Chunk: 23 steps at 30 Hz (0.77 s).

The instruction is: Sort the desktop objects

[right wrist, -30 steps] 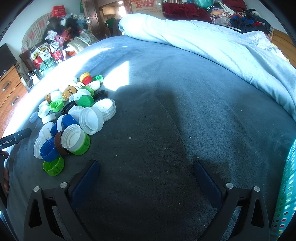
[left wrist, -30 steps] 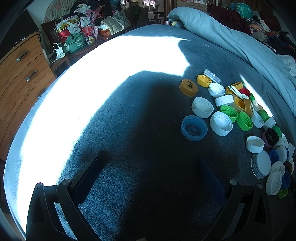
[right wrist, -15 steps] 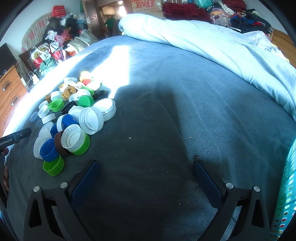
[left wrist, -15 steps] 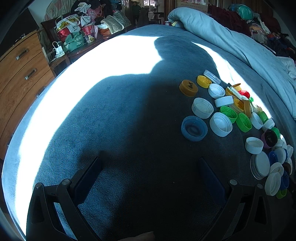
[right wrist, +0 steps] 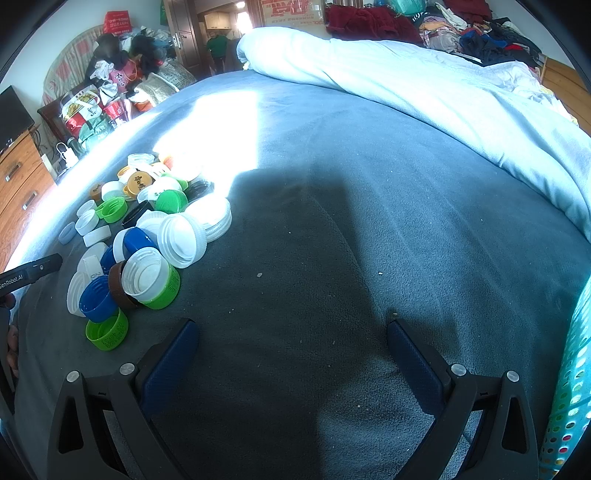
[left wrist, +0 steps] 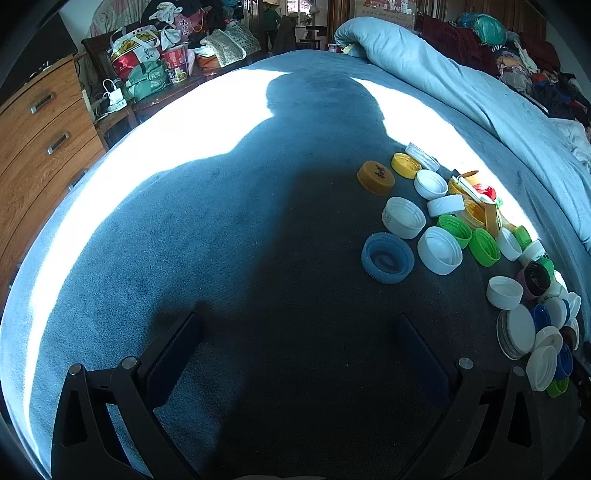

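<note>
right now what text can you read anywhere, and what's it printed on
"KFC" on the red and white bag beside the dresser.
"enRobot.AI", cut off by the frame edge, on the left hand-held gripper's black body, seen in the right wrist view.
Print on the orange cap, green cap and red wall poster: too blurred to read.

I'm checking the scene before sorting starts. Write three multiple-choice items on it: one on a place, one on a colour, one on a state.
1. In the left wrist view, where does the pile of caps lie?
A. right of the tool
B. left of the tool
C. between its fingers

2. What colour is the large cap nearest the left tool?
A. red
B. light blue
C. black

3. How is the right tool?
A. shut on a cap
B. open, holding nothing
C. shut, empty

Answers: 1 A, the caps fill the right side; 2 B, it lies open side up at the pile's edge; 3 B, only the blanket shows between its fingers.
</note>
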Tool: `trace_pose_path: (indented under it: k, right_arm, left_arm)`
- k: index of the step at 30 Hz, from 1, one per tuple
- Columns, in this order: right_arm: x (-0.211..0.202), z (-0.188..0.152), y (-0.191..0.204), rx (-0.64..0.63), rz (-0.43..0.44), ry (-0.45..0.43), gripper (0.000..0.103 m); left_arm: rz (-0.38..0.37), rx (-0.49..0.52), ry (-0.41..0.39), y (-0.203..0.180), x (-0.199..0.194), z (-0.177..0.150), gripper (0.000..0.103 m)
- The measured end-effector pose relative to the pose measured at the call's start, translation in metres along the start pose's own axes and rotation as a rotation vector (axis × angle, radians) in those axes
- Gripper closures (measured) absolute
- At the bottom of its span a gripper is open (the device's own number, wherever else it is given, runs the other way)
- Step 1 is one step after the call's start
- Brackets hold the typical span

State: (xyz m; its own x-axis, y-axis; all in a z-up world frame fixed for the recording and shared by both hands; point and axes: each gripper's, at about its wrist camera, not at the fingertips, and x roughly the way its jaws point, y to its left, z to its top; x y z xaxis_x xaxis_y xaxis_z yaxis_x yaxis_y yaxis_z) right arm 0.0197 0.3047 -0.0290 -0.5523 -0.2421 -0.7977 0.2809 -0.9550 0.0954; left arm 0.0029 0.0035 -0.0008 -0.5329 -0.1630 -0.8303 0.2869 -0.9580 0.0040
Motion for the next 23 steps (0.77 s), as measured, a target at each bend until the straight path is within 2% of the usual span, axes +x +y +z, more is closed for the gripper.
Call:
trace_pose_path:
  k: [23]
  right_arm:
    - [0.0001,0.0002,0.0002,0.0,0.0,0.0,0.0]
  left_arm:
    - [-0.012,-0.009,-0.014,0.0036,-0.0009,0.0001,0.001]
